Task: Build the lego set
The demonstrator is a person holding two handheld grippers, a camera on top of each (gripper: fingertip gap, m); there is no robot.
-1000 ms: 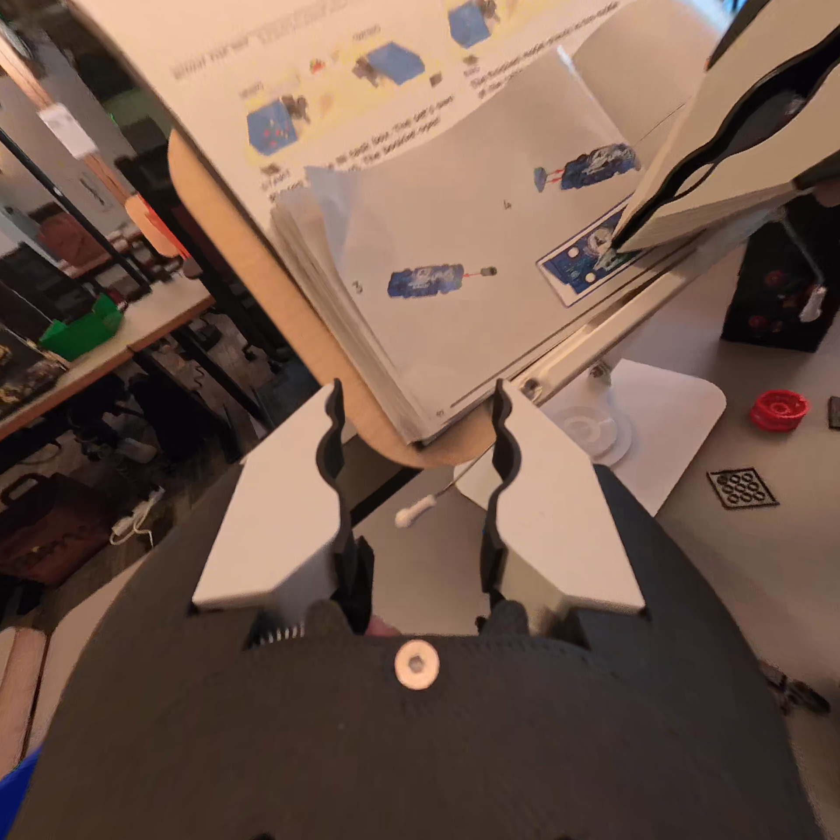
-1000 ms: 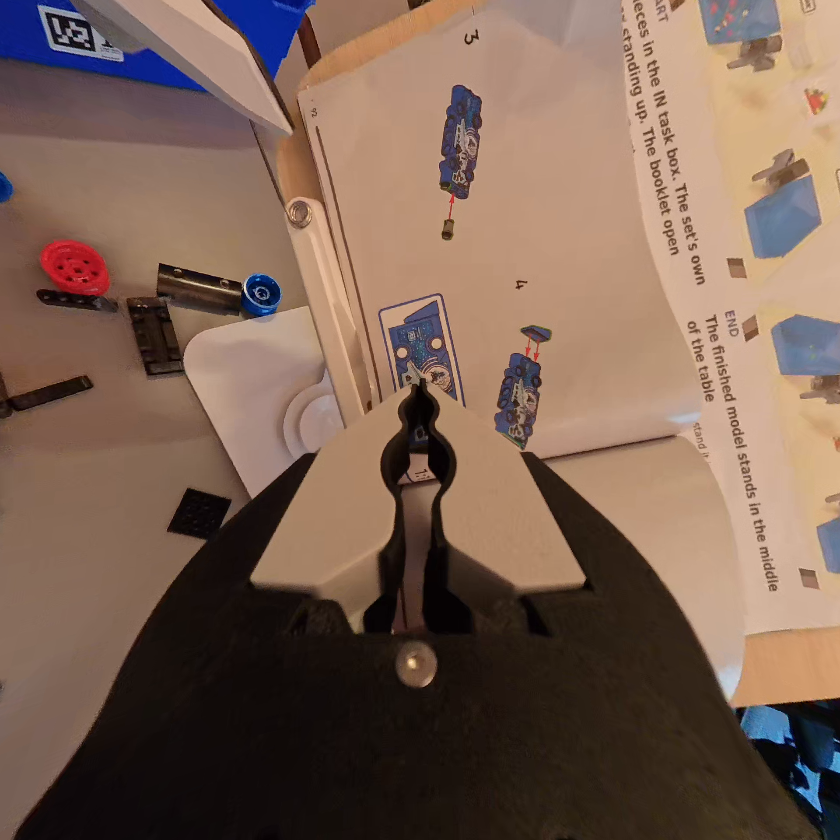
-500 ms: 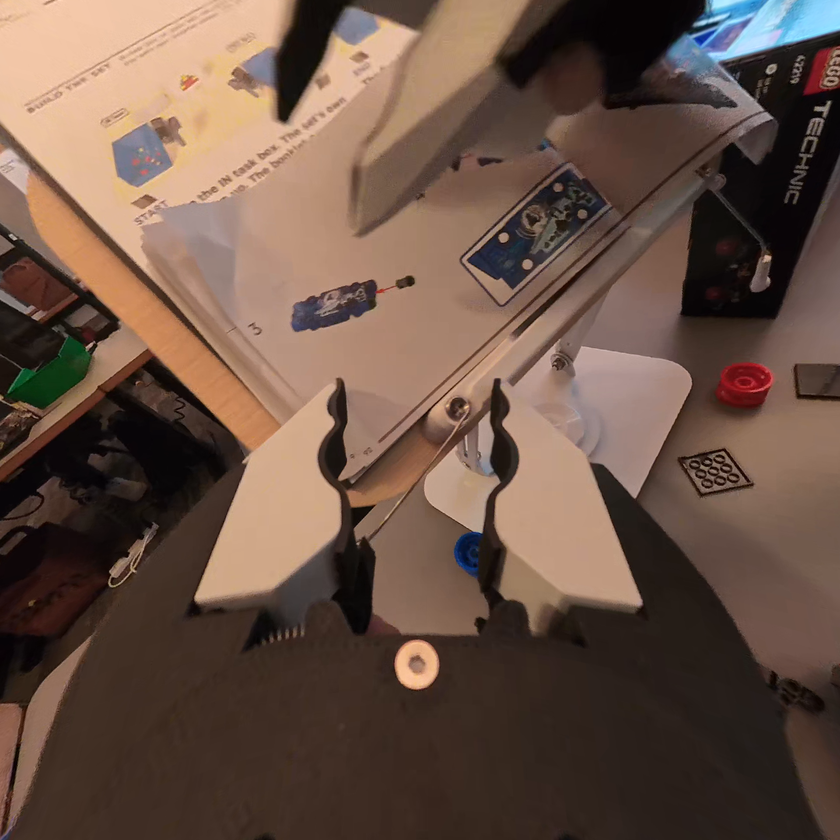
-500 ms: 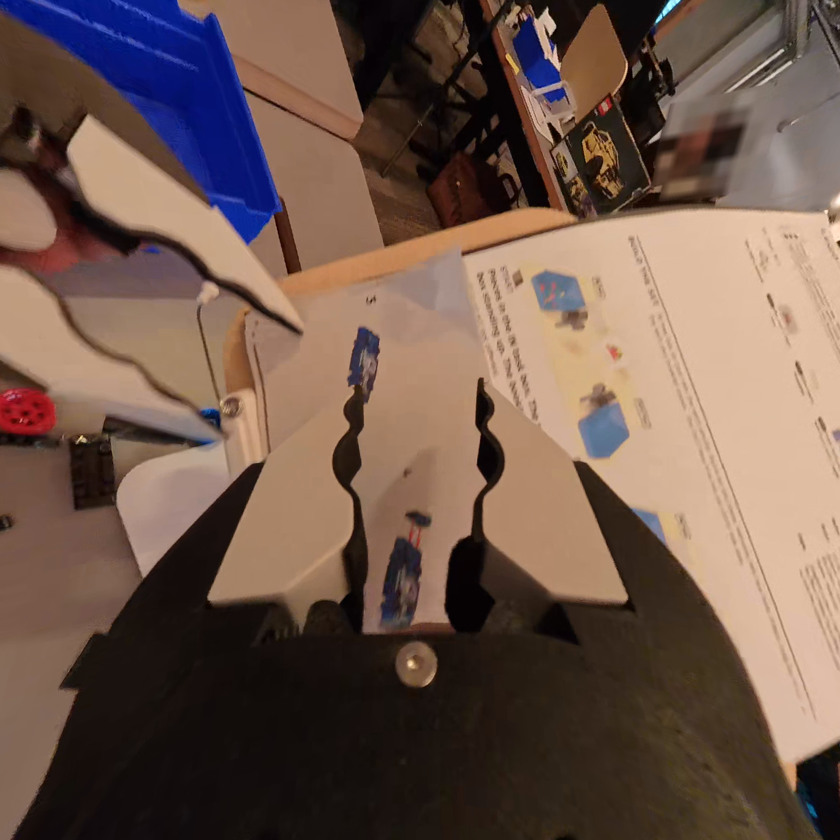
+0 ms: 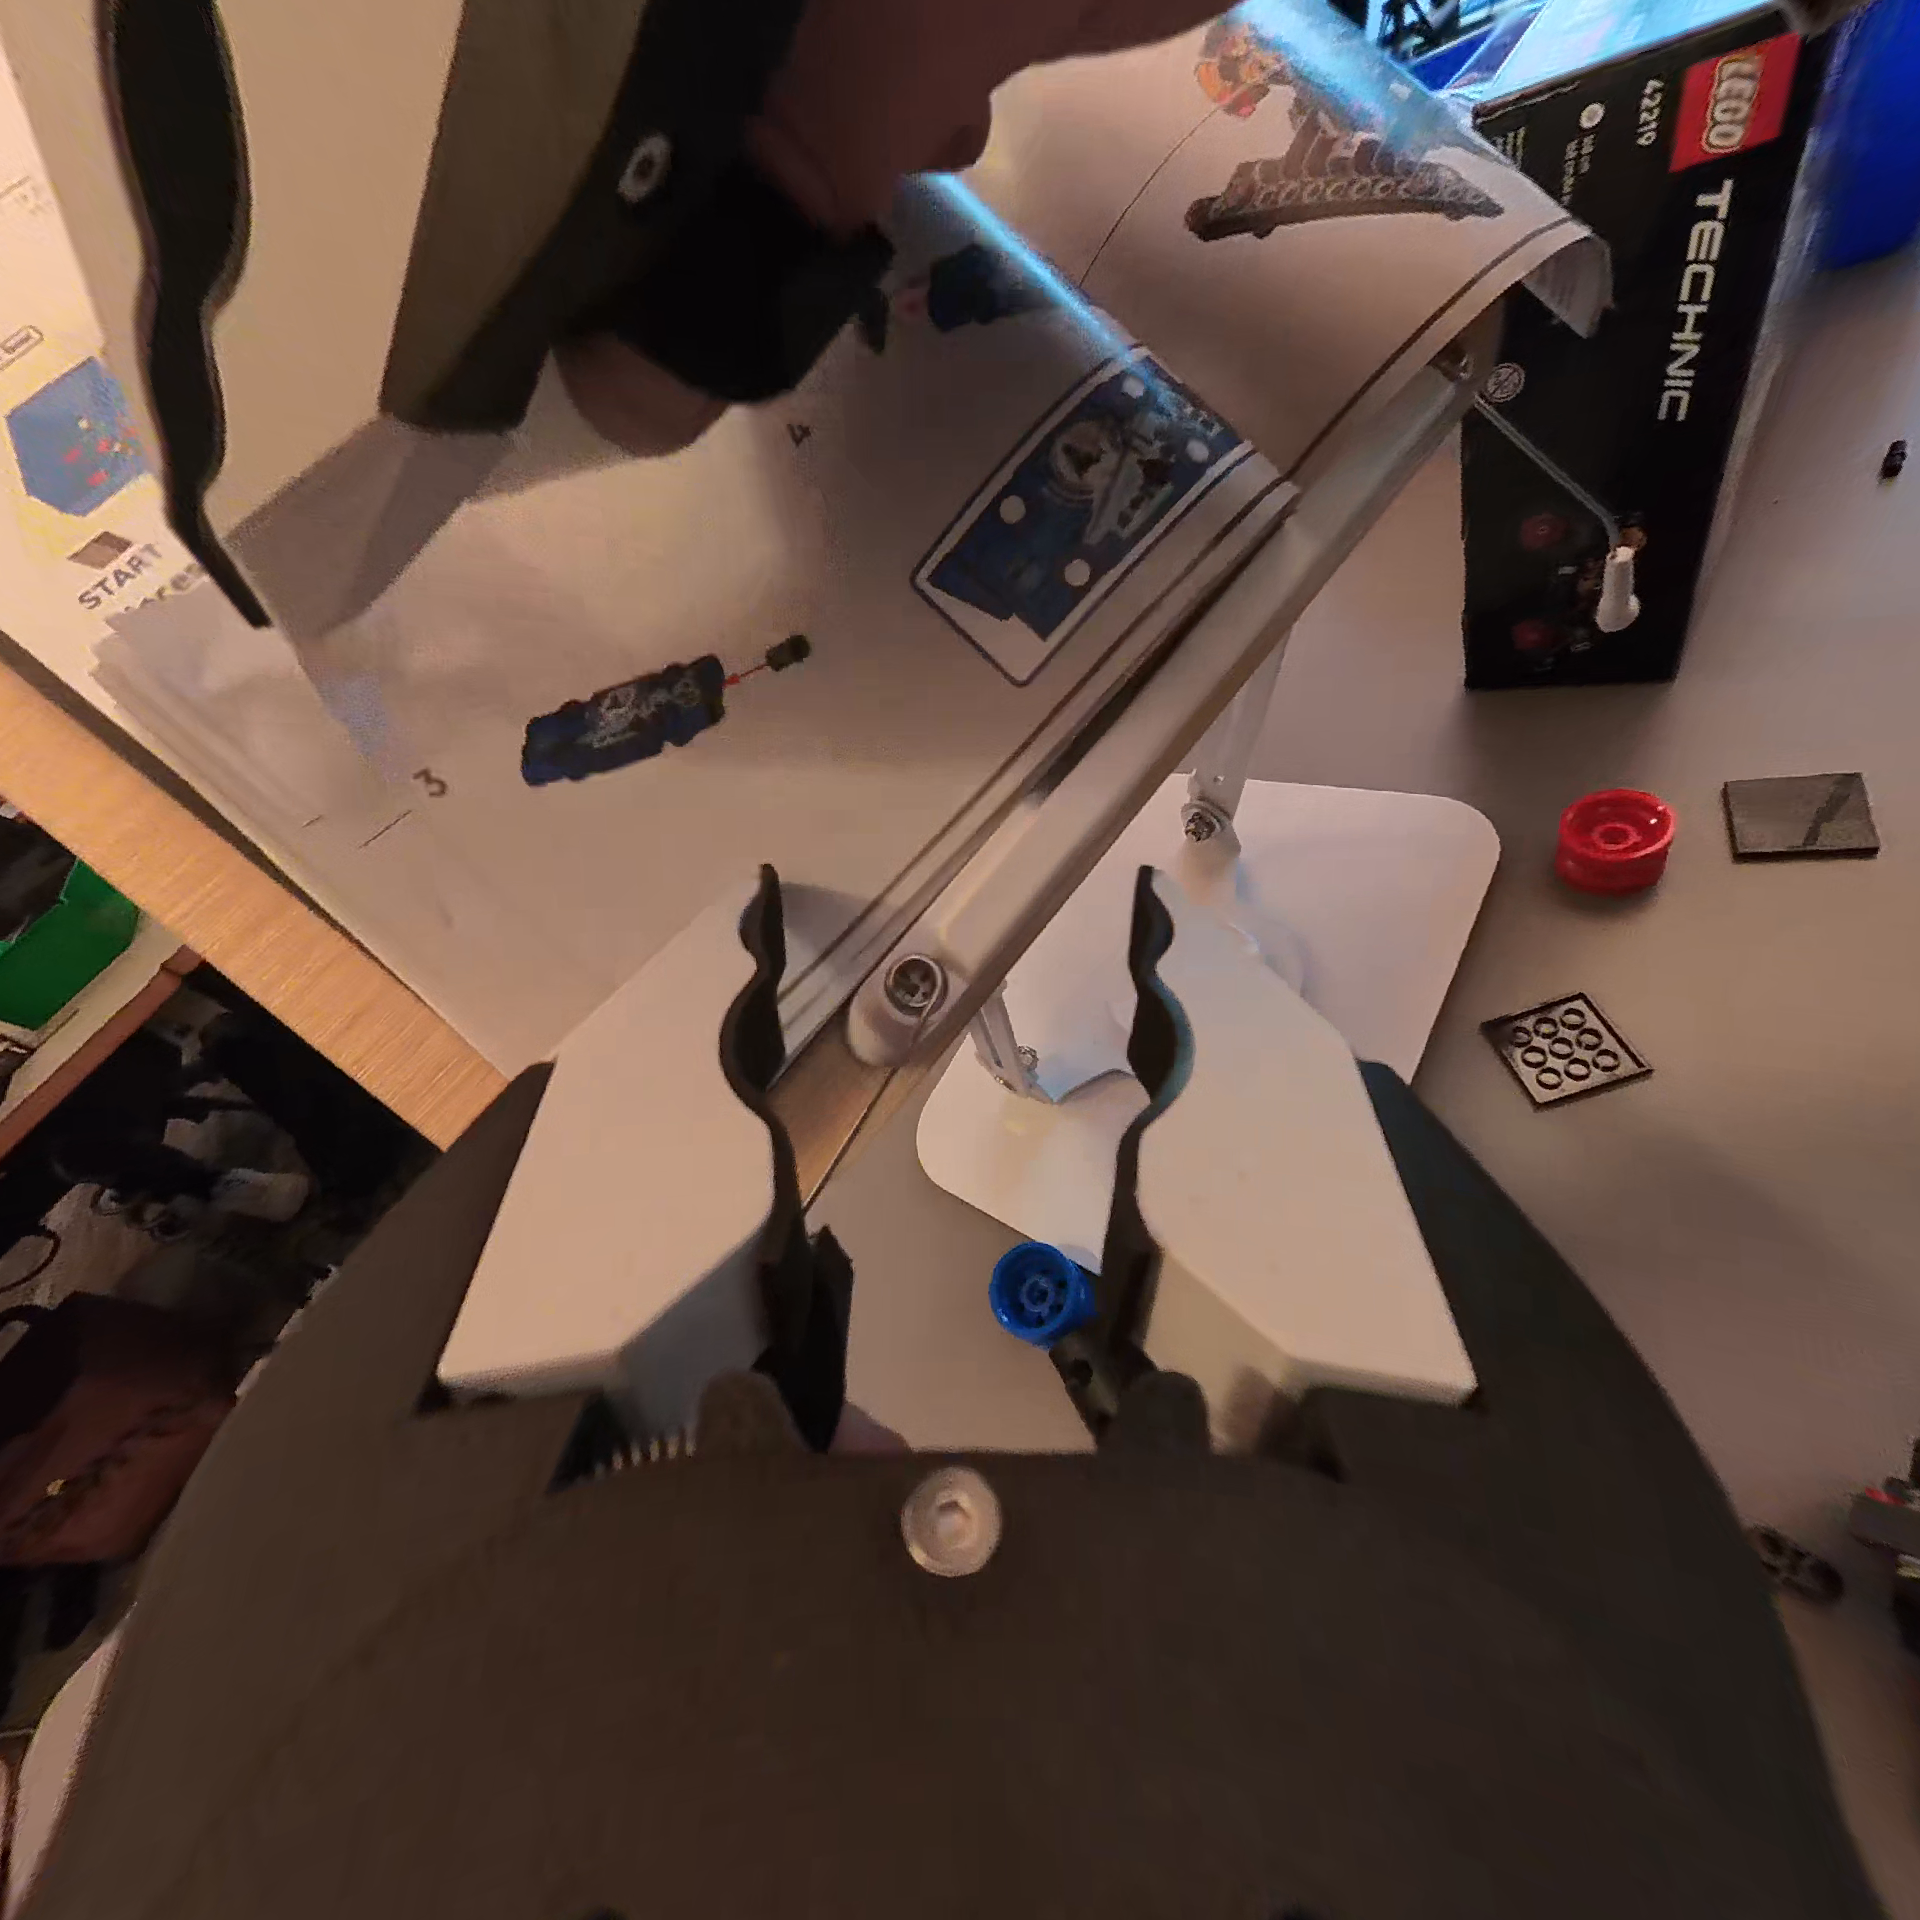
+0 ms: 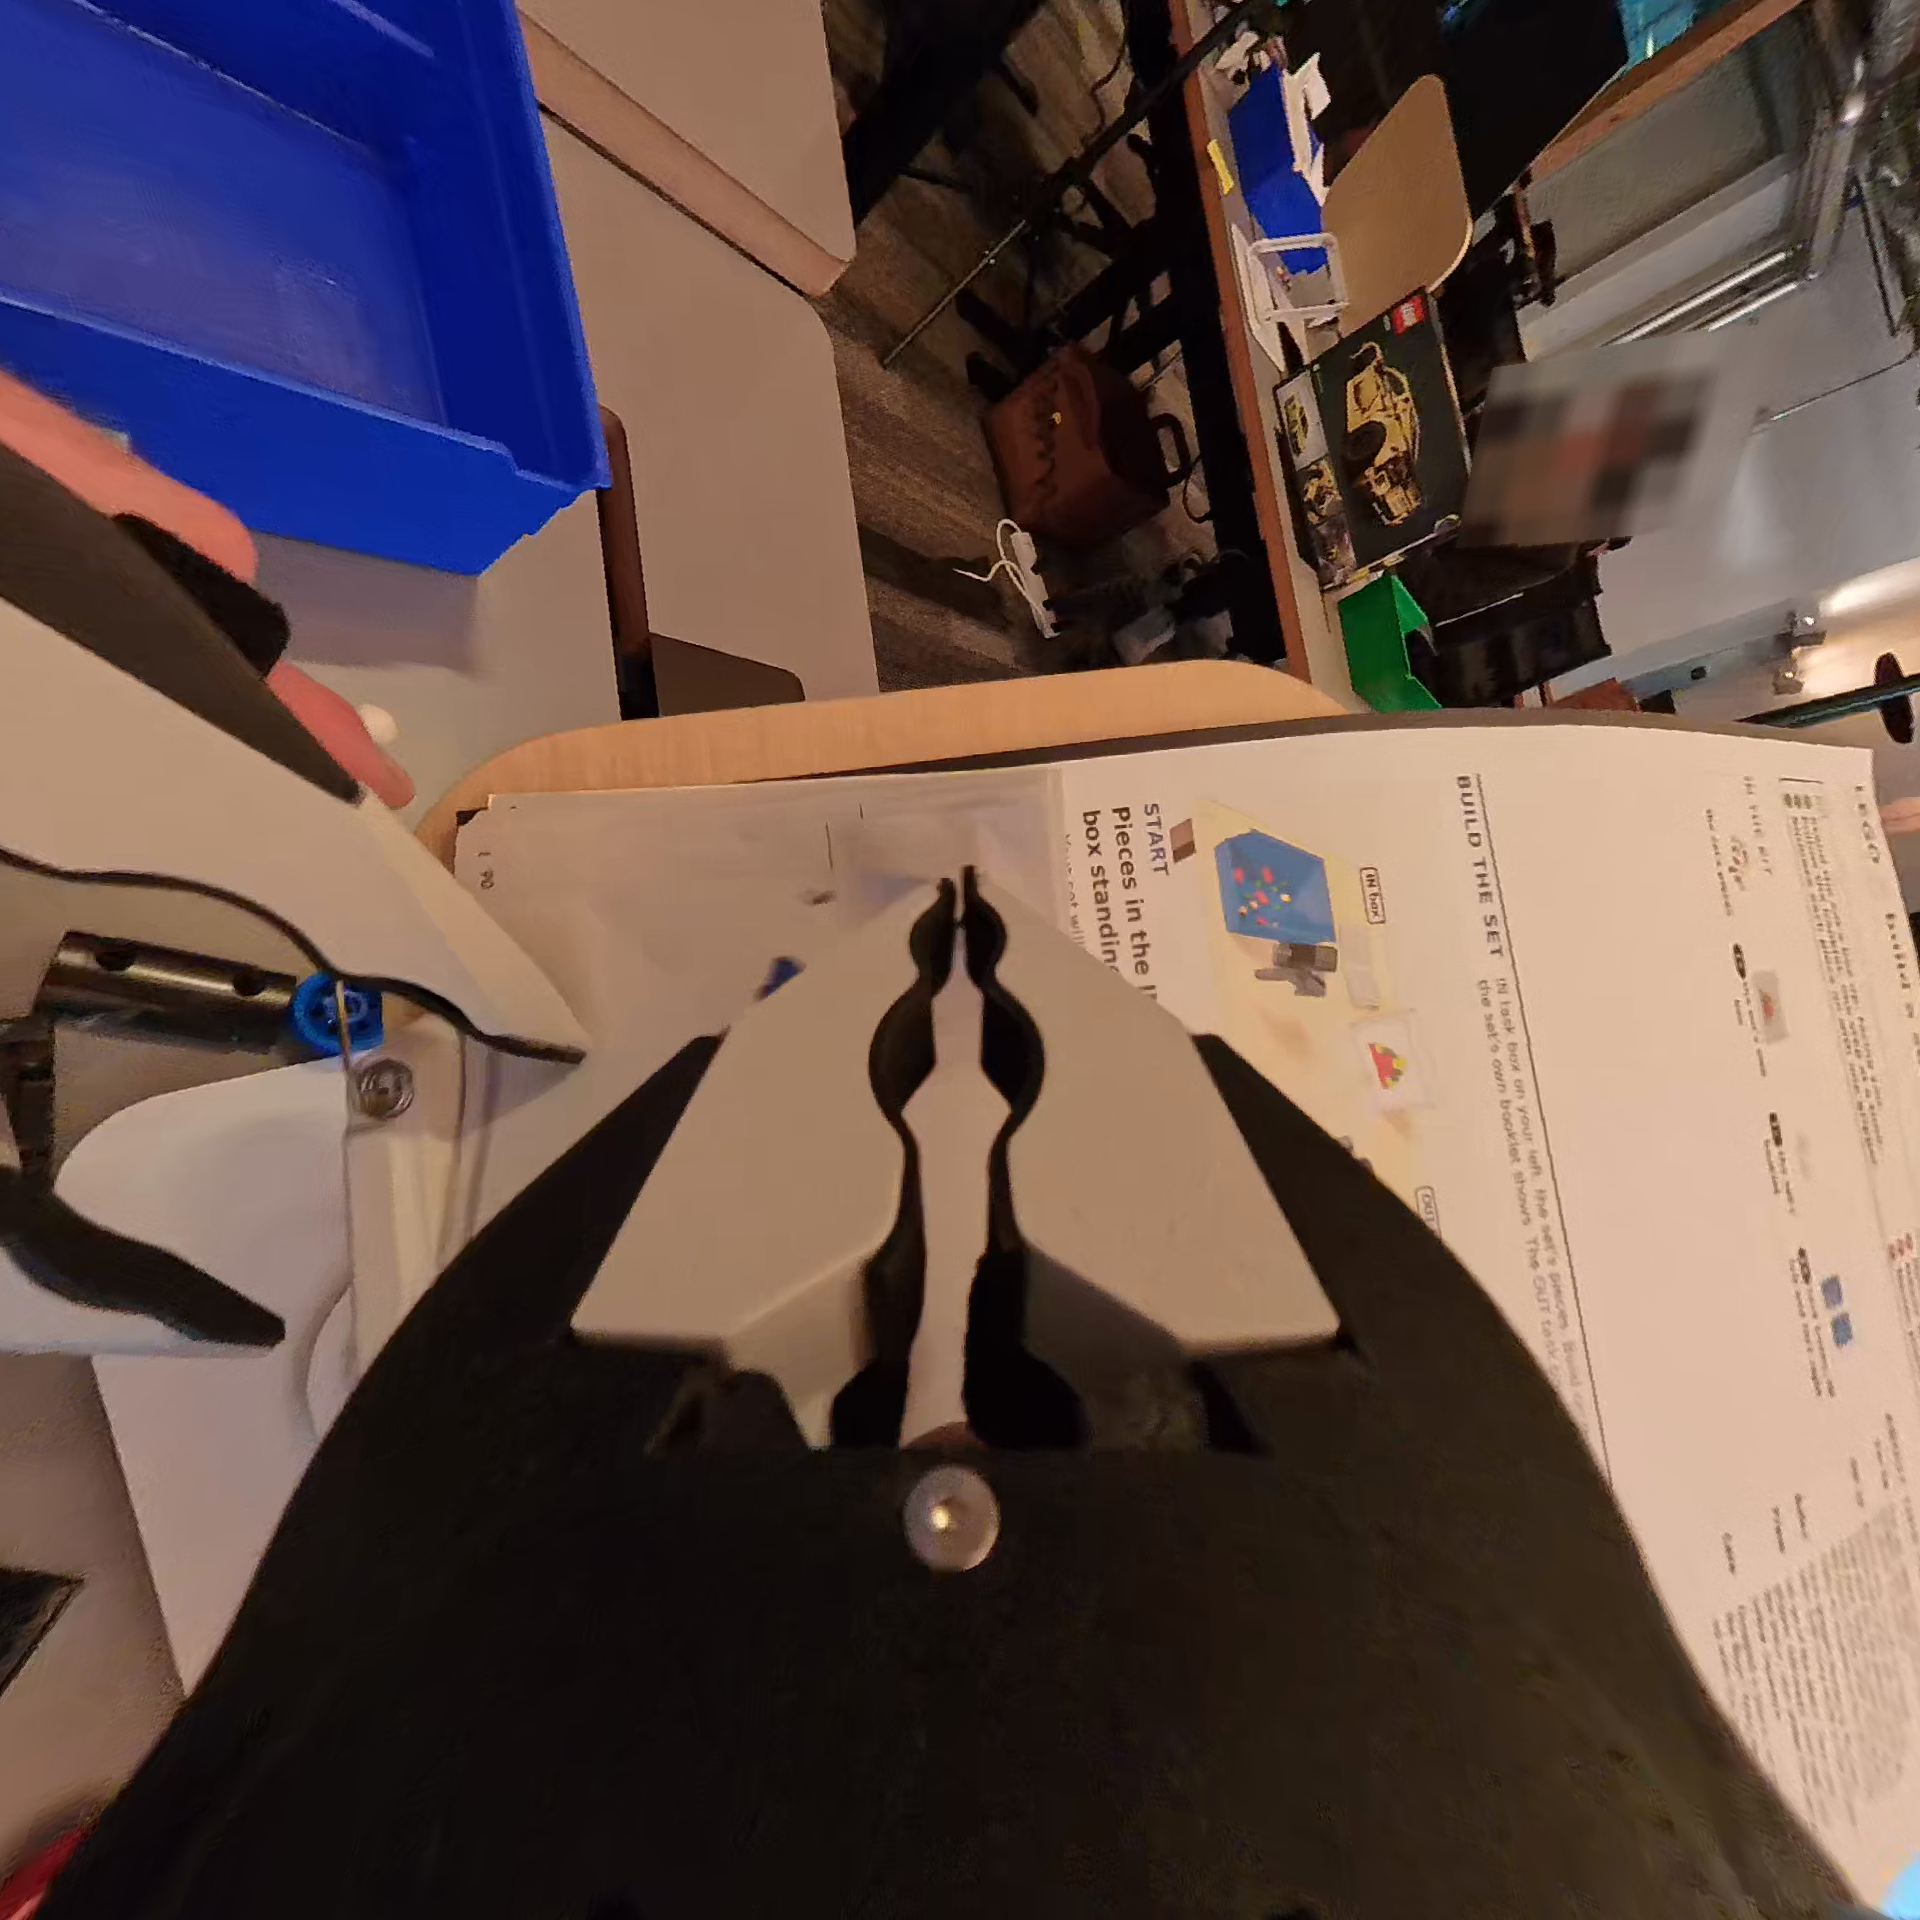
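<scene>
The left claw (image 5: 951, 914) is spread wide and holds nothing; between its fingers shows the metal ledge of the white book stand (image 5: 1382, 894), with a small blue wheel (image 5: 1041, 1295) on the counter (image 5: 1621, 1226) just inside its right finger. Ahead of it, the instruction booklet (image 5: 644, 582) rests open on the stand. To its right lie a red wheel (image 5: 1615, 840), a black studded plate (image 5: 1565, 1049) and a flat black tile (image 5: 1801, 816), and farther off stands the black set box (image 5: 1631, 395).

The right claw (image 6: 958, 891) is pressed together at the tips, over the booklet's top edge; whether it pinches a page cannot be told. A printed sheet (image 6: 1621, 1143) lies to its right, a blue bin (image 6: 260, 239) ahead to its left.
</scene>
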